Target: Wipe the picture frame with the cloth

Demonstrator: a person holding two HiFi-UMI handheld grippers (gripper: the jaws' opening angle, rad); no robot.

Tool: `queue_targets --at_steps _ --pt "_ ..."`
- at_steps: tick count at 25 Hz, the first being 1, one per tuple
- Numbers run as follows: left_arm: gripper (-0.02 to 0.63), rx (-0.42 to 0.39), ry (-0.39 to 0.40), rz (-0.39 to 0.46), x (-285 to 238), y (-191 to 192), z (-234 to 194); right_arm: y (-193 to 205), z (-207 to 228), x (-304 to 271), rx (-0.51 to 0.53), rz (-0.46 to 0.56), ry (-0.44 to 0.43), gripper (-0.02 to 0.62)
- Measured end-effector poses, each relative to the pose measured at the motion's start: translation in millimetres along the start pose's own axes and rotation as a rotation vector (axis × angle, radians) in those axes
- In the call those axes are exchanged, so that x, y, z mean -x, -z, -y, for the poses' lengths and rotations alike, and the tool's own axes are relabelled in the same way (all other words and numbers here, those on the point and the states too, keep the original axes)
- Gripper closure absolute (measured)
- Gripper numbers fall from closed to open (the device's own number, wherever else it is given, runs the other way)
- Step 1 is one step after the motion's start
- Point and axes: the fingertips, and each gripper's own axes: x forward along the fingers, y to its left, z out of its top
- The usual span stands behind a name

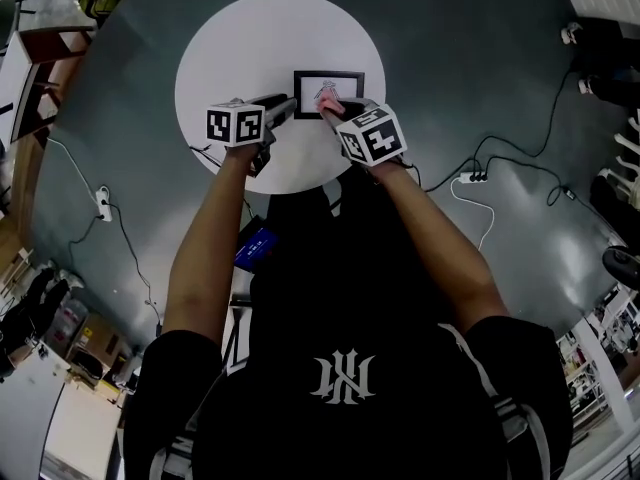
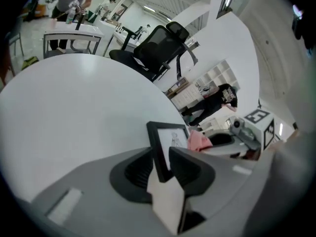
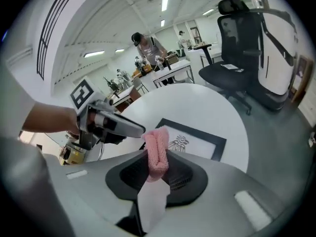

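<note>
Right, nearest to me are my two bare forearms, the left (image 1: pixel 205 238) and the right (image 1: pixel 440 238), both reaching forward and angled in toward each other. I count two hand-held grippers, one cloth, one picture frame and one round surface.

The left hand-held gripper (image 1: pixel 283 108) slopes downward at the frame's left edge. Its jaws stand spread with that black edge between them, and I see no pad clamping it. The right hand-held gripper (image 3: pixel 157 174) also slopes downward and is pressed together on the cloth (image 3: pixel 157 147), a pink folded strip that sticks out past its tips. The two grippers' tips sit close beside each other.

The picture frame (image 1: pixel 345 78) is black-bordered with a small drawing on white. It sits a little beyond the middle of the white round surface (image 1: pixel 230 48). The cloth hangs over the frame's near part, though I cannot tell whether it touches the glass.

Further off, a black office chair (image 3: pixel 237 48) stands beyond the surface, and a person (image 3: pixel 148 46) stands at a far desk.
</note>
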Motion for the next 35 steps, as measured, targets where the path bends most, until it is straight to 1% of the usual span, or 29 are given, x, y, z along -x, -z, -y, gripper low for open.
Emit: queue_targets --at_steps 2,4,6,9,10,13,17,21,27,28,32,35 --pt "0.508 -0.014 0.013 -0.025 -6 -9 -3 -3 -17 -15 0.0 0.006 -0.02 0.512" --pt "0.508 -0.028 0.016 -0.049 -10 -15 -6 -7 -35 -30 -0.037 0.025 -0.055 0.512" --pt "0.512 -0.041 0.013 -0.068 -14 -18 -8 -8 -48 -43 -0.056 0.037 -0.071 0.512" --pt "0.543 -0.058 0.004 -0.09 -19 -17 -9 -7 -53 -54 -0.056 0.041 -0.047 0.512" --pt "0.538 -0.056 0.001 -0.093 -20 -16 -10 -6 -52 -56 -0.056 0.039 -0.038 0.512" --pt "0.522 -0.038 -0.002 -0.089 -20 -16 -11 -2 -46 -56 -0.063 0.035 -0.027 0.512" --pt "0.518 -0.045 -0.001 -0.091 -19 -17 -12 2 -36 -49 -0.058 0.025 -0.004 0.512" --pt "0.518 -0.065 -0.009 -0.103 -20 -15 -14 14 -10 -35 -0.057 0.016 0.044 0.513" --pt "0.517 -0.074 -0.026 -0.099 -18 -17 -13 32 29 -2 -0.082 0.023 0.098 0.512" --pt "0.517 -0.075 -0.029 -0.1 -18 -17 -13 33 33 1 -0.074 0.024 0.105 0.514" --pt "0.515 -0.073 -0.047 -0.091 -15 -16 -16 38 37 9 0.012 0.008 0.136 0.512" --pt "0.514 -0.067 -0.056 -0.085 -14 -16 -15 42 41 14 0.02 0.004 0.144 0.511"
